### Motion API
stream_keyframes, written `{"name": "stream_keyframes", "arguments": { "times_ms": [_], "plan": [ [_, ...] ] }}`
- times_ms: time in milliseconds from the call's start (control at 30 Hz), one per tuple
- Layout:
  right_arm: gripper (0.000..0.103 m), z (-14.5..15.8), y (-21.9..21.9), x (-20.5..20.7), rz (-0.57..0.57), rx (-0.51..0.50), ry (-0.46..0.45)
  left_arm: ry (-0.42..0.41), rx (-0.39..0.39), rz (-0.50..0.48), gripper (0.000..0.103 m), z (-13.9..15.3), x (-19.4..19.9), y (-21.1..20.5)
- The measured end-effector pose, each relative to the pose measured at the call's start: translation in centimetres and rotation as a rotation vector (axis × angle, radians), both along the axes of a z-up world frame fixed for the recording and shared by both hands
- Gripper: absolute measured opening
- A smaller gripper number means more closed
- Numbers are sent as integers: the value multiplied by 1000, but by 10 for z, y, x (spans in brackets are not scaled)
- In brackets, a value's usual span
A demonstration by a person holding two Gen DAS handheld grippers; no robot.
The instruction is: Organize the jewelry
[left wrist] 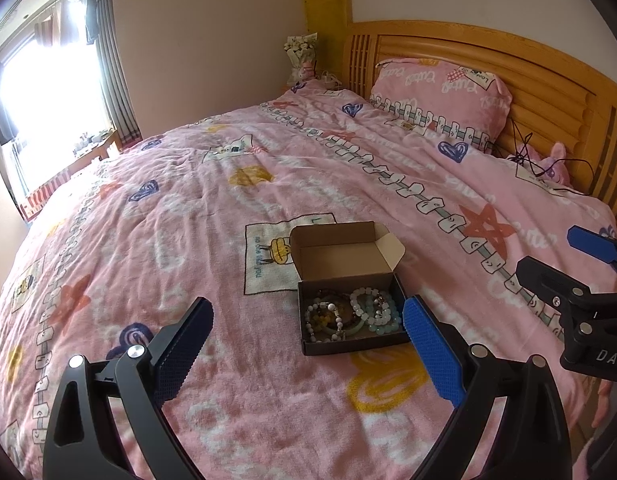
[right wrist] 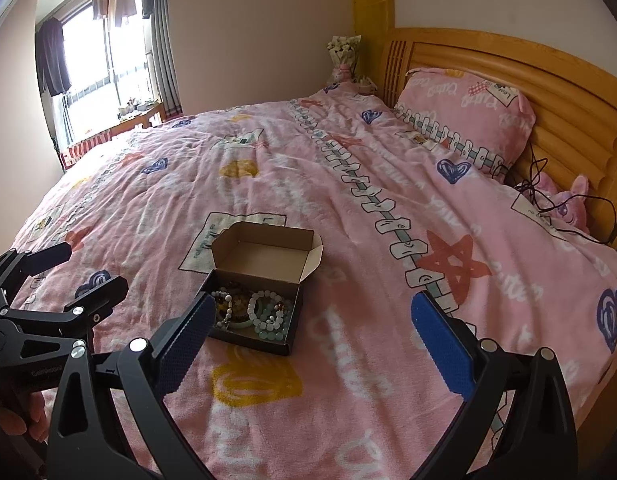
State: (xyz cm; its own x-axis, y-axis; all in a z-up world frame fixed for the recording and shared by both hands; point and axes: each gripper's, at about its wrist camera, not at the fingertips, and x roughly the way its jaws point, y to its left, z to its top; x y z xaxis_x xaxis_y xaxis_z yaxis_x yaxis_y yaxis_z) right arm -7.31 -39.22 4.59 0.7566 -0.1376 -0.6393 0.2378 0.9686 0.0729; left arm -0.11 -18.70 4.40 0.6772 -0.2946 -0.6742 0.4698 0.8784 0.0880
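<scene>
A small dark cardboard box (left wrist: pixel 356 343) with its brown lid flap standing open lies on the pink bedspread. It holds several beaded bracelets (left wrist: pixel 350 314), white, pale green and amber. My left gripper (left wrist: pixel 308 312) is open and empty, just in front of the box, its right fingertip near the box's right corner. In the right wrist view the box (right wrist: pixel 264 344) and bracelets (right wrist: pixel 254 310) sit ahead and to the left. My right gripper (right wrist: pixel 312 308) is open and empty, its left fingertip beside the box's near left corner. Each gripper shows in the other's view (left wrist: pixel 564 256), (right wrist: pixel 82 276).
The box rests on a wide bed with a pink patterned blanket (left wrist: pixel 212 184). A matching pillow (left wrist: pixel 440 96) leans on the wooden headboard (left wrist: pixel 528 72). A pink plush toy (right wrist: pixel 564 204) and black cables lie near the headboard. A window with curtains is at far left.
</scene>
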Motion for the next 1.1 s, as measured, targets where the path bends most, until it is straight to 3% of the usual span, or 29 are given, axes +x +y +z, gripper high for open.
{"name": "stream_keyframes", "arguments": {
  "times_ms": [1100],
  "plan": [
    [96, -5, 3, 3, -2, 2, 6, 2, -21, 9, 94, 4, 1, 2]
  ]
}}
